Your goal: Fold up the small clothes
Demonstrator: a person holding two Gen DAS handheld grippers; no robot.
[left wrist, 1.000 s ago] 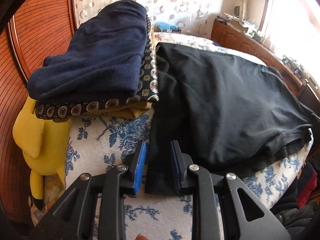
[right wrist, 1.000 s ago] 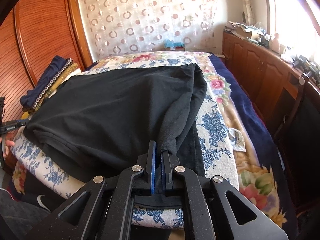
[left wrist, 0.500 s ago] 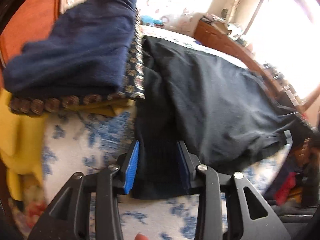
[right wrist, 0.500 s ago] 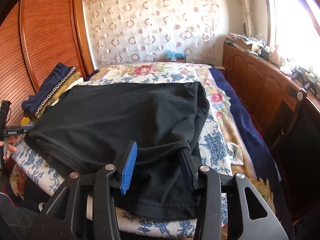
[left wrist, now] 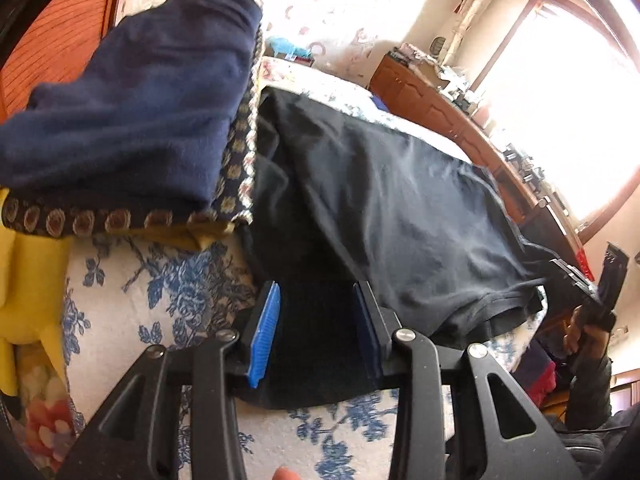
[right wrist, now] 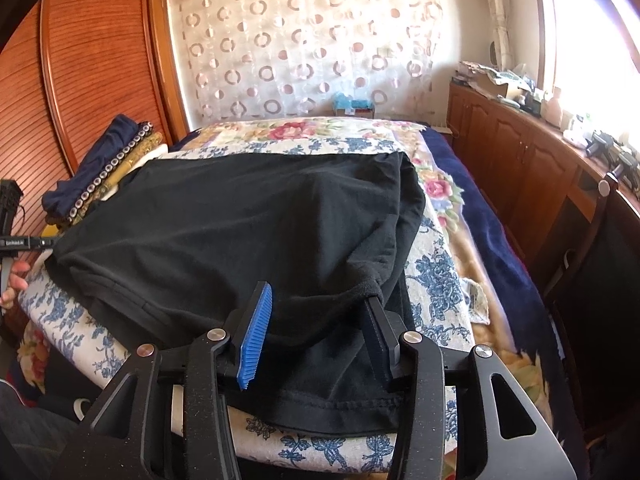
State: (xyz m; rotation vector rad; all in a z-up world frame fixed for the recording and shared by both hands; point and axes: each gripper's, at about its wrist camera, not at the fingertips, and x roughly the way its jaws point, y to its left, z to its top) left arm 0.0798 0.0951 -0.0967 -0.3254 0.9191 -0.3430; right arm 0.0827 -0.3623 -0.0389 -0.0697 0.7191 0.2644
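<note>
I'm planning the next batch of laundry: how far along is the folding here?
Done: a stack of folded clothes sits by the headboard. In hand: the black T-shirt lies partly folded on the bed; the left gripper and right gripper have just opened, cloth loose between the jaws. Left: finish folding, then stack it.

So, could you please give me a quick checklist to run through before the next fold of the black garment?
1. Left gripper released: ok, its jaws have just been opening, with a cloth edge between the pads but not pinched.
2. Right gripper released: ok, its jaws have just been opening; cloth lies loose between them.
3. Black garment lying flat on the bed: not ok, the right side is bunched and creased.
4. Near hem on the bed: ok.
5. Folded stack clear of the garment: cannot tell, they look to be touching.
</note>
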